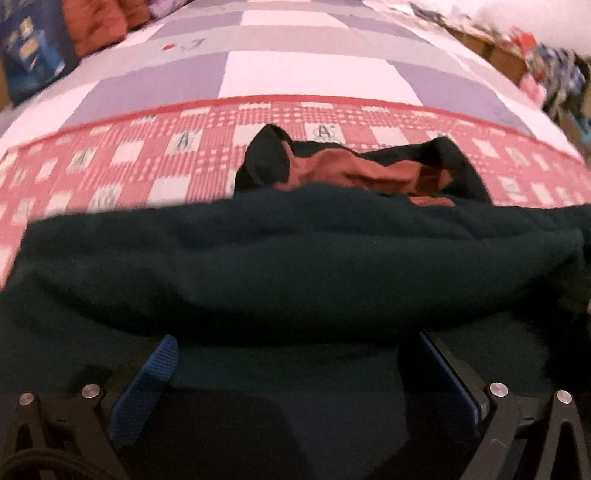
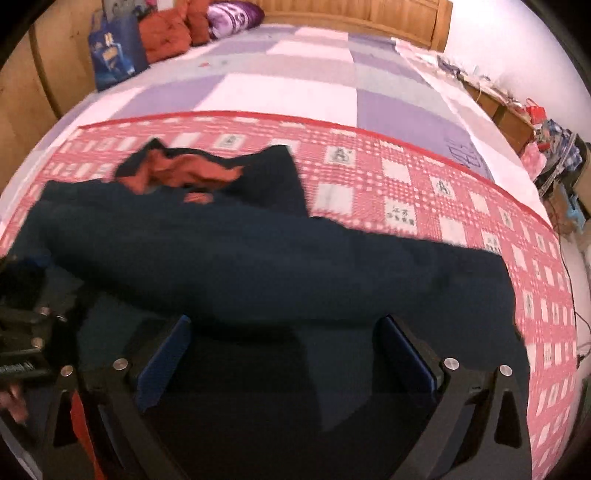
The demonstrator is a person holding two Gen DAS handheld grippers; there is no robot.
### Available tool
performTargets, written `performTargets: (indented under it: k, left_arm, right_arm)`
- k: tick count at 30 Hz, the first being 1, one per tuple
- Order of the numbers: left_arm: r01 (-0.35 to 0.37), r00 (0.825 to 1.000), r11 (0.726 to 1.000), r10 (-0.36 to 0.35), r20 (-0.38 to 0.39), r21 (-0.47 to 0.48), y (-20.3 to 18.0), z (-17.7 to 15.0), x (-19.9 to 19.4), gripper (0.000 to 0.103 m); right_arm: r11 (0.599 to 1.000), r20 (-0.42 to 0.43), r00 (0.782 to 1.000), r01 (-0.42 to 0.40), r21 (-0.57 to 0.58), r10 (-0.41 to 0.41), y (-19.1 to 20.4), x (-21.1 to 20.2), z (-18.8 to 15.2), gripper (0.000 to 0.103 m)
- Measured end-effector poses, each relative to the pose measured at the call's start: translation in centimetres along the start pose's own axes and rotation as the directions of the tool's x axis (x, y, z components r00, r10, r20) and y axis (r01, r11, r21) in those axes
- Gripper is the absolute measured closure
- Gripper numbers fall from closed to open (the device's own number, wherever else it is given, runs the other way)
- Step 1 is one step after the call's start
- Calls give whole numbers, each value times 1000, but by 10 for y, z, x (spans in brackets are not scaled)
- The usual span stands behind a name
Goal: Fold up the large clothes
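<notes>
Listing what we see on the bed: one dark garment [image 1: 295, 266], large, with a rust-orange lining [image 1: 354, 173] exposed at its far end, lies spread across the red-and-white checked cloth [image 1: 110, 162] that covers the near part of the lilac patchwork quilt [image 1: 303, 74].

Our left gripper [image 1: 295, 354] sits low over the near fold of the garment, its blue-padded fingers [image 1: 147, 384] spread wide with dark fabric lying between them; neither pad presses the cloth.

Our right gripper [image 2: 284, 343] likewise stands wide apart over the garment's near edge, gripping nothing.

From the right wrist view we also note the left gripper's black frame at the left margin, a wooden headboard [image 2: 354, 14], orange cushions [image 2: 166, 33], a purple pillow [image 2: 232, 14] and a blue bag [image 2: 114, 55] beyond the quilt.
</notes>
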State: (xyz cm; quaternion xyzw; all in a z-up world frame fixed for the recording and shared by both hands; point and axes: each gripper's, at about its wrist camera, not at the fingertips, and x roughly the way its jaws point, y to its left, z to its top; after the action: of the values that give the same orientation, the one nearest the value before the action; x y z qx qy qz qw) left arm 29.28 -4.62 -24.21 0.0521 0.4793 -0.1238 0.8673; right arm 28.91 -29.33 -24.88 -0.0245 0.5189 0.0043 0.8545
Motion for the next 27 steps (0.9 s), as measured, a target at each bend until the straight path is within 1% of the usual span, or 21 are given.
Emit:
performTargets:
  k: [2,4,7,9,11,14,15,16,18,19,20,21,22,23,24,25,26,27]
  left_arm:
    - [1,1000,1000,-1,-5,-3,9,8,10,0]
    - [-7,1000,999,6,-16,-43,18,14,14,0]
    - [-16,999,994,12,-42,-104,36,20,23,0]
    - [-23,998,994,17,-53,-110,46,19,24,0]
    - [-54,998,992,48,-51,-116,63,17,23,0]
    - [-96,994,977,84,-70,-192,103,12,22,0]
    - [-115,992,971,100,-80,-211,116,11,23,0]
    - [-147,987,963,128,-96,-224,131,8,24,0]
    - [-116,990,963,93,-104,-244,146,7,28,0]
    - [-112,990,970,91,-105,-218,147,6,27,0]
    - [-118,990,974,99,-104,-194,144,7,28,0]
    - [-116,990,976,100,-99,-182,143,7,27,0]
    - [-97,993,975,81,-88,-200,147,5,26,0]
    - [-72,996,972,57,-74,-224,151,6,23,0]
    - [-31,998,966,19,-52,-257,157,3,19,2]
    - [4,1000,960,-13,-29,-280,163,-1,15,4]
    - [58,998,948,-61,1,-313,172,-5,11,5]
    - [111,994,931,-107,32,-349,182,-10,6,9]
  right_arm:
    - [1000,-14,1000,25,16,-25,-11,13,9,0]
    - [998,-30,999,36,57,-34,-25,25,20,0]
    - [994,-47,998,51,94,-47,-37,38,26,0]
    - [992,-53,997,63,110,-57,-42,42,26,0]
    - [988,-57,996,82,134,-75,-56,43,25,0]
    - [980,-59,995,87,177,-77,-85,42,18,0]
    - [979,-55,993,115,166,-107,-100,37,12,0]
    - [979,-55,993,115,166,-107,-100,37,12,1]
    - [978,-55,992,118,171,-110,-111,35,7,1]
    - [971,-62,985,170,168,-162,-116,34,5,1]
    - [962,-74,979,202,185,-192,-123,34,1,1]
    - [952,-82,984,175,250,-160,-138,34,-5,1]
    - [934,-95,987,155,322,-131,-153,35,-12,1]
    - [921,-101,987,150,360,-121,-162,36,-17,1]
    - [909,-102,988,150,390,-120,-170,35,-22,1]
    - [907,-98,989,144,395,-114,-172,34,-24,1]
    - [913,-95,989,145,382,-117,-171,33,-24,1]
    - [920,-90,987,154,359,-130,-169,31,-24,1]
